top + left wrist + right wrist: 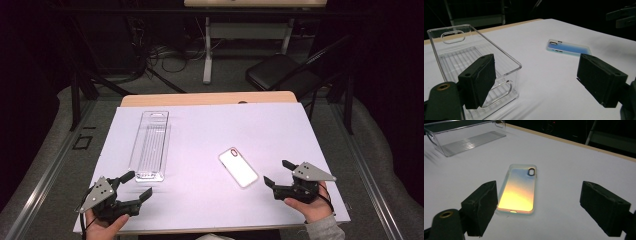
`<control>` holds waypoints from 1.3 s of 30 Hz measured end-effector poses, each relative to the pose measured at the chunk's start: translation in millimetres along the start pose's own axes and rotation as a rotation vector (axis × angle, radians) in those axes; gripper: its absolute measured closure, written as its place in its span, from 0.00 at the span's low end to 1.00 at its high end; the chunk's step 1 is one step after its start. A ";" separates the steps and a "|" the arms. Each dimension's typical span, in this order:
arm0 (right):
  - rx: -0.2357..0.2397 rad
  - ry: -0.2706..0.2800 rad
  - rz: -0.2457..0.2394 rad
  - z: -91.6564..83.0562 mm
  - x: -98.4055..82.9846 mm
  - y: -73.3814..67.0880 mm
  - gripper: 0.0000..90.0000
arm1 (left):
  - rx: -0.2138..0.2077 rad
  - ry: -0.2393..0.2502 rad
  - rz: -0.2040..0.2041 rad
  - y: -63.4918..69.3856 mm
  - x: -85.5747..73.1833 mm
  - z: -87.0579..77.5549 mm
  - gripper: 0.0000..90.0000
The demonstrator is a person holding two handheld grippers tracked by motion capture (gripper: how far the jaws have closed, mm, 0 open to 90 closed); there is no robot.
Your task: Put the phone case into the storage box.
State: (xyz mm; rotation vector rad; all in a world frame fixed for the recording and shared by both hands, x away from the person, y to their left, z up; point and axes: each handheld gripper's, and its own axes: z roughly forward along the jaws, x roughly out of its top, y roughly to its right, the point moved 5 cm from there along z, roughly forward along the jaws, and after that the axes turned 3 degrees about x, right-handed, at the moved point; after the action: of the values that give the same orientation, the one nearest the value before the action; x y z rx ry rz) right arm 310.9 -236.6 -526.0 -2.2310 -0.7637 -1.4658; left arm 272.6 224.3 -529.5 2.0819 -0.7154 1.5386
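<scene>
**Phone case and clear bin on a white tabletop**

White sheeting covers the table (210,125), with a strip of pale wood showing along its far edge and a dark room beyond, where cables, a desk frame and a black folding chair (280,72) stand on the floor.

A phone case (238,167) lies flat on the sheet, right of centre in the high view, slanted so its camera cutout points to the upper left. It is a slim rounded rectangle with a translucent pale rim and a glossy, iridescent panel: whitish-pink from above, blue in the left gripper view (569,47), and shading from blue to warm yellow in the right gripper view (517,190). The oval cutout sits in one corner with a dark edge.

The right gripper (278,173), at the lower right of the high view, has its jaws spread wide with nothing between them. The case lies just to its left, near but not touching; in the right gripper view it sits ahead of the jaws, closer to the left one.

The left gripper (137,185), at the lower left of the high view, is likewise wide open and empty. The case lies well apart from it, up and to the right. A clear plastic bin (150,145), long, ribbed on its floor and with a handle slot at each end, stands just above this gripper.
</scene>
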 end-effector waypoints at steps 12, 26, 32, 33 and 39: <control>0.010 -0.068 -0.043 12.9 32.4 14.8 0.26 | 0.002 -0.020 0.012 2.1 0.0 1.6 0.20; 0.043 -0.159 -0.031 31.9 53.7 23.7 0.40 | -0.012 -0.042 -0.001 4.4 -1.3 3.8 0.22; 0.060 -0.254 -0.058 41.1 63.6 23.3 0.42 | -0.017 -0.042 -0.010 4.4 -1.8 4.0 0.22; 0.067 -0.266 -0.061 42.6 65.3 22.6 0.43 | -0.018 -0.042 -0.011 4.5 -1.9 4.0 0.22; 0.111 -0.388 -0.025 50.3 73.2 18.1 0.43 | -0.031 -0.049 -0.009 5.7 -2.8 5.0 0.22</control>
State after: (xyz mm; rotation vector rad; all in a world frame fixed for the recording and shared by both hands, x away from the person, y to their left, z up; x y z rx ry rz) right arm 381.4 -204.7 -478.8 -2.4553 -0.9660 -0.9800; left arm 271.8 217.2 -533.3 2.1034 -0.7415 1.4666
